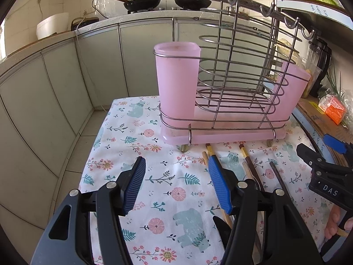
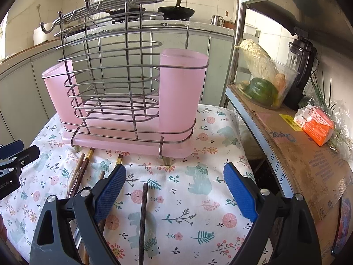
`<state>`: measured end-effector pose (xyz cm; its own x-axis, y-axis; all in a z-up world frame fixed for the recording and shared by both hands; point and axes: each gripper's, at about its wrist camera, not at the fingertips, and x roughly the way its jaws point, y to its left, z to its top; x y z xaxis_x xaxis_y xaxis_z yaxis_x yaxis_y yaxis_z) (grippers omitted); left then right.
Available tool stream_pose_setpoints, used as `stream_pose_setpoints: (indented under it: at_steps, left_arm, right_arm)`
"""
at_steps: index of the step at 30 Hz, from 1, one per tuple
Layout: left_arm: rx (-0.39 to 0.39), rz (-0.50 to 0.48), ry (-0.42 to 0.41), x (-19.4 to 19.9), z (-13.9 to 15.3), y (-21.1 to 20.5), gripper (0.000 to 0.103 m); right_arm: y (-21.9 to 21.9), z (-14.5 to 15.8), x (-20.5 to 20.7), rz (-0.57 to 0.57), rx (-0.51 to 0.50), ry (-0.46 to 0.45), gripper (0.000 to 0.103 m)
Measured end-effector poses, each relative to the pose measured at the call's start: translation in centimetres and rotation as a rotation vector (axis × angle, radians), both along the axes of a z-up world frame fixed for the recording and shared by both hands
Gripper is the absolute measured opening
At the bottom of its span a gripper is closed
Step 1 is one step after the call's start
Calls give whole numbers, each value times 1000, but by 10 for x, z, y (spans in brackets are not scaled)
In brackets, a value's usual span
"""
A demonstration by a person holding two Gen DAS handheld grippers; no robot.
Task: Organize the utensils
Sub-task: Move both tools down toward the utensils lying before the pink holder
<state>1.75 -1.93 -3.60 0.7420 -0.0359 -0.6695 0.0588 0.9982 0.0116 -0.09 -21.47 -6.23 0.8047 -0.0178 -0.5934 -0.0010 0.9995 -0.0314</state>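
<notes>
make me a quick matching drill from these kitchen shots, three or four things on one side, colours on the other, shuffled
Things:
1. cup in the wire rack
2. pepper in the clear container
3. carton on the shelf
4. wok on the stove

Colours:
A. black
B. orange
C. pink
D. green

Pairs: 1-C, 2-D, 3-B, 4-A

1. The left gripper [image 1: 176, 185] has two black plastic arms, each with silver round screws near the joints.
2. Its fingers [image 1: 135, 185] carry blue ribbed rubber pads.
3. The right gripper [image 2: 175, 193] has the same black frame, silver screws and blue pads with a fine knobbed texture.
4. Seen from the left wrist view, its body bears white letters "DAS".
</notes>
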Motion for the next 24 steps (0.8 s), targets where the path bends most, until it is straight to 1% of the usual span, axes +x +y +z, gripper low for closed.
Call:
stream_pose_setpoints:
  at_steps: [10,12,17,19,20,22,24]
  left_arm:
    - [-33,-7,61,3,-11,2,60]
    - [-40,-7,78,5,-14,3,60]
    - [-55,-30,129,10,-22,0,59]
    - [-50,-45,137,11,-25,-3,47]
    - [-52,-57,147,13,-26,-4,44]
    - [-71,-75,168,15,-28,-6,33]
    - [-109,-99,203,17,-31,-6,30]
  right_arm:
    - [-5,-10,4,0,11,31,89]
    - [-7,-13,5,4,17,44,85]
    - [-14,-24,9,17,54,105,69]
    - [-17,-28,10,23,80,132,66]
    - [-18,-29,11,26,96,144,63]
    - [-22,-33,13,31,124,162,60]
    - [-25,-34,14,33,143,173,59]
